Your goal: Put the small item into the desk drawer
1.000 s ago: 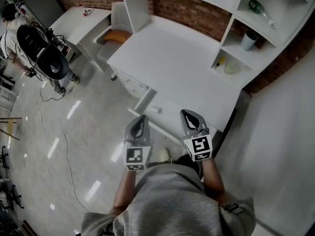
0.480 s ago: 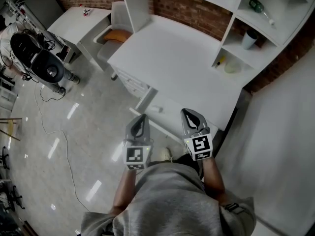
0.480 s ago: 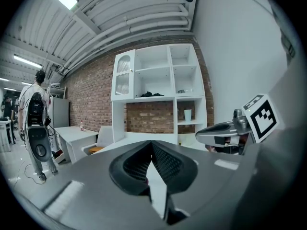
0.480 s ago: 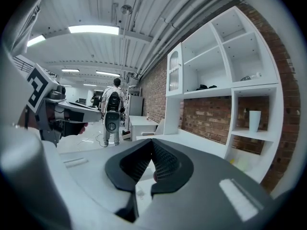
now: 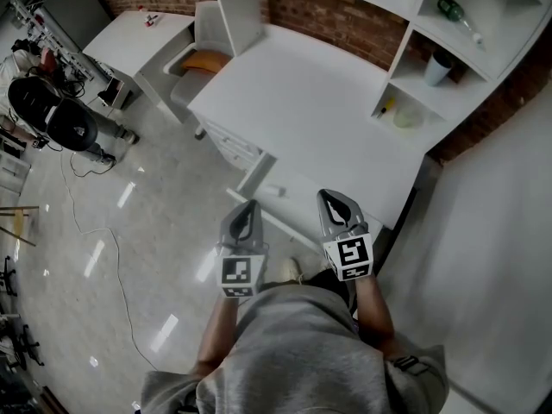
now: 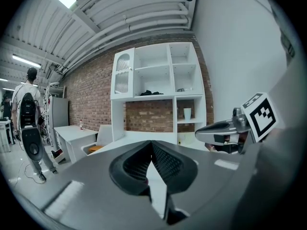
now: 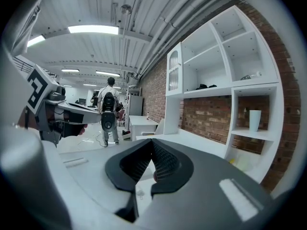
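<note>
A white desk (image 5: 302, 102) stands in front of me. At its near edge a shallow white drawer (image 5: 345, 198) looks pulled out, with a small pale item (image 5: 274, 191) lying at its left end. Both grippers hover side by side just short of that drawer, pointing at the desk. My left gripper (image 5: 249, 208) has its jaws together with nothing between them, as the left gripper view (image 6: 151, 145) also shows. My right gripper (image 5: 333, 199) is shut and empty too, which the right gripper view (image 7: 152, 145) confirms.
A white shelf unit (image 5: 457, 84) on the desk's right holds a cup (image 5: 435, 70), a green bottle (image 5: 453, 14), a small yellow thing (image 5: 384, 108) and a pale dish (image 5: 405, 119). A chair with an orange seat (image 5: 205, 62) and a second table (image 5: 138, 37) stand left. A person with a backpack (image 5: 65, 119) walks on the floor.
The person with the backpack has moved further left and away across the floor. Both grippers have stayed where they were, still shut.
</note>
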### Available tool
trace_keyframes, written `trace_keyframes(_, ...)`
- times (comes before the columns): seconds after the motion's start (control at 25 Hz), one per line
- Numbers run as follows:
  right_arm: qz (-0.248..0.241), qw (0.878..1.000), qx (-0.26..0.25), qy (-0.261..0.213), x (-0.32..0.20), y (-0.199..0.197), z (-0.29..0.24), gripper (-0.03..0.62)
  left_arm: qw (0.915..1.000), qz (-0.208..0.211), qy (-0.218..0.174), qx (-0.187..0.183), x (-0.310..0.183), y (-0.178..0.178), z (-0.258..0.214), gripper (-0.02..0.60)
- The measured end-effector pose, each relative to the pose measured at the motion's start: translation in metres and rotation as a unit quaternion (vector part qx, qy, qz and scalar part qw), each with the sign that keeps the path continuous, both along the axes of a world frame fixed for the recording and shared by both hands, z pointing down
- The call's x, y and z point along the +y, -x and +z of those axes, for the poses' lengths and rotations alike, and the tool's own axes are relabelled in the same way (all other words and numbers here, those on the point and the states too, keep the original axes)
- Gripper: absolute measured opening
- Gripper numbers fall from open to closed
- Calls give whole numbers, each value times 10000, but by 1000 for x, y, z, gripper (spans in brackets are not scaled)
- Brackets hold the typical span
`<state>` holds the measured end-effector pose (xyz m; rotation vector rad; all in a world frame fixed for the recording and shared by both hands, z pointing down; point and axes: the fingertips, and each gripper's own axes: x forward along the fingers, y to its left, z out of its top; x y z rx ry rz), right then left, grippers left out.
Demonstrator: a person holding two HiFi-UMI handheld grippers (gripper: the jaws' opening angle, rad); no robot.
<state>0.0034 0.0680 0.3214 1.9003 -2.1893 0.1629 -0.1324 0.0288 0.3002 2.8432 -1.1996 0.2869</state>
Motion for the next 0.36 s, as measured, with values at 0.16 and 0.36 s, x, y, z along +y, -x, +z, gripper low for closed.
trace_keyframes(0.16, -27, 10000, -9, 3, -1, 0, 0, 2, 10000, -6, 19, 7, 0, -1, 0, 12)
trace_keyframes(0.36, -30, 10000, 5, 0, -4, 1, 1, 2, 10000, -9, 13, -7, -3, 0, 0, 12)
